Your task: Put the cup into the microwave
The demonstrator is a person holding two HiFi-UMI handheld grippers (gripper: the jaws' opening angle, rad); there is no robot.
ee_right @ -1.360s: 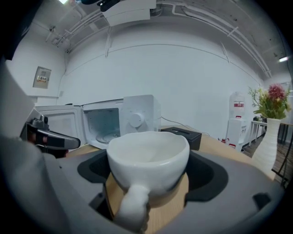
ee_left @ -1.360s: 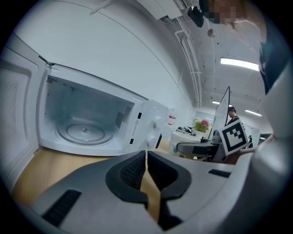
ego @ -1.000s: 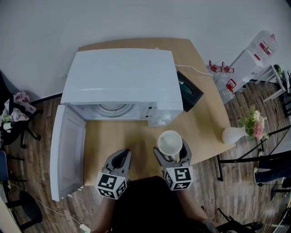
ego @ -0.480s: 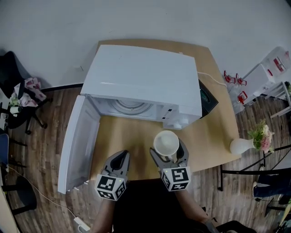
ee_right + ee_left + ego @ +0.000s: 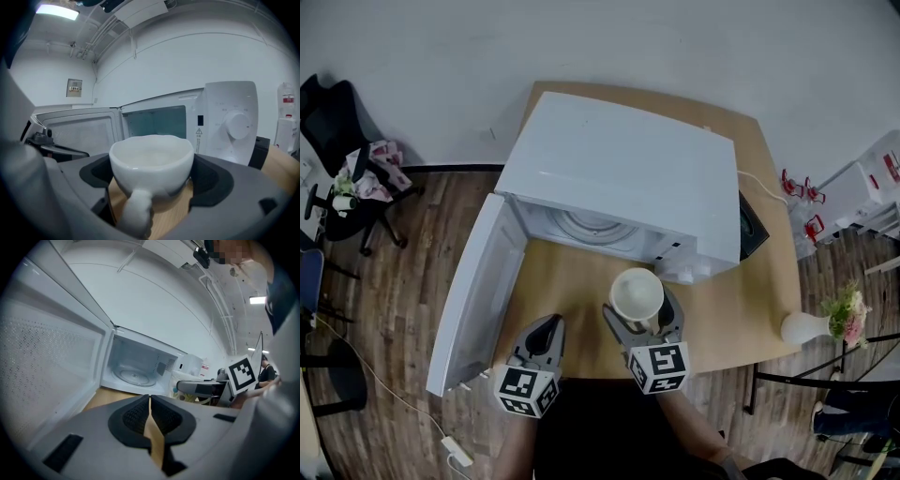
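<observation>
A white cup (image 5: 637, 296) (image 5: 152, 161) sits upright between the jaws of my right gripper (image 5: 639, 310) (image 5: 154, 180), which is shut on it, handle toward the camera. It is held above the wooden table (image 5: 572, 281), just in front of the white microwave (image 5: 623, 183) near its control panel (image 5: 229, 124). The microwave door (image 5: 473, 291) hangs open to the left, and the glass turntable (image 5: 592, 225) (image 5: 133, 377) shows inside. My left gripper (image 5: 542, 338) (image 5: 149, 416) is shut on nothing, low over the table's front edge, left of the cup.
A white vase with flowers (image 5: 811, 323) stands at the table's right edge. A dark box (image 5: 752, 225) lies right of the microwave. Office chairs (image 5: 342, 141) stand on the wood floor at left, and a cable (image 5: 394, 394) runs across it.
The right gripper has carried the cup slightly left, toward the microwave opening. The head camera has shifted, so the microwave sits further right in view. The left gripper has stayed put.
</observation>
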